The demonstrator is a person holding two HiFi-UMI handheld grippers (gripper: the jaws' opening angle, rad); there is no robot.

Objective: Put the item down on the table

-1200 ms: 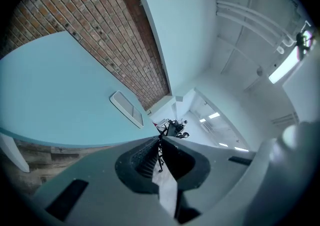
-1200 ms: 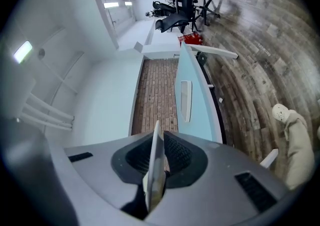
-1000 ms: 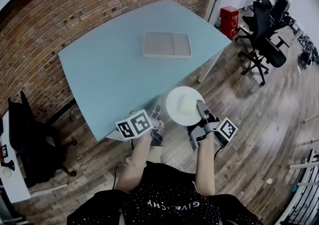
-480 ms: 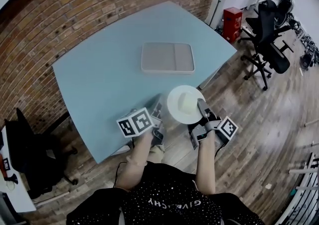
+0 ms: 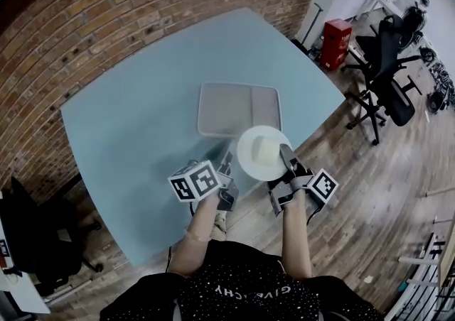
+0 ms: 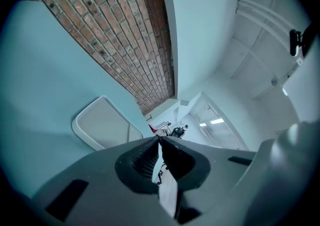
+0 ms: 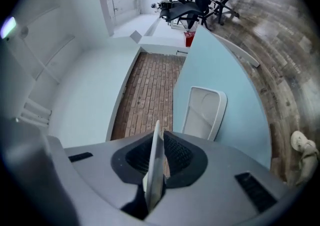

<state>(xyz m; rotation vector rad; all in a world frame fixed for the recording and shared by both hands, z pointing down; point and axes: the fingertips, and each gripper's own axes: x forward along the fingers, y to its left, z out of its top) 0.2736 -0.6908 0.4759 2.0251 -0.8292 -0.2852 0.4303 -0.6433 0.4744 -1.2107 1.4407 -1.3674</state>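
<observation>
Head view, with the two gripper views. A white round plate (image 5: 250, 162) is carried level between the two tools, each gripping one side of its rim. A small pale block (image 5: 265, 148) rests on the plate; what it is made of cannot be told.

The left hand-held gripper (image 5: 229, 165) has its jaws closed almost fully on the plate's left rim. In the left gripper view, the left hand-held gripper (image 6: 159, 156) shows the rim as a thin white strip (image 6: 168, 195) pinched between the ribbed pads. The right hand-held gripper (image 5: 286, 155) is likewise closed on the right rim. In the right gripper view, the right hand-held gripper (image 7: 158, 154) shows the plate edge-on (image 7: 153, 177) between its pads.

The plate hangs over the near edge of the pale blue counter (image 5: 135, 124), just in front of a pale grey rectangular two-compartment tray (image 5: 238, 108). The tray lies flat near the counter's middle and appears empty (image 6: 101, 123) (image 7: 202, 109). Whether the plate's far rim overlaps the tray or merely lines up with it in this view cannot be told. Behind the counter stands a red-brick wall (image 5: 106, 0); a wood-plank floor (image 5: 370, 192) lies to the right.

Progress, as judged: the plate has reached the counter but is not yet set down, since both grips are on it and it appears raised off the surface. Left to do: lower it onto a bare part of the counter, then open both sets of jaws.
</observation>
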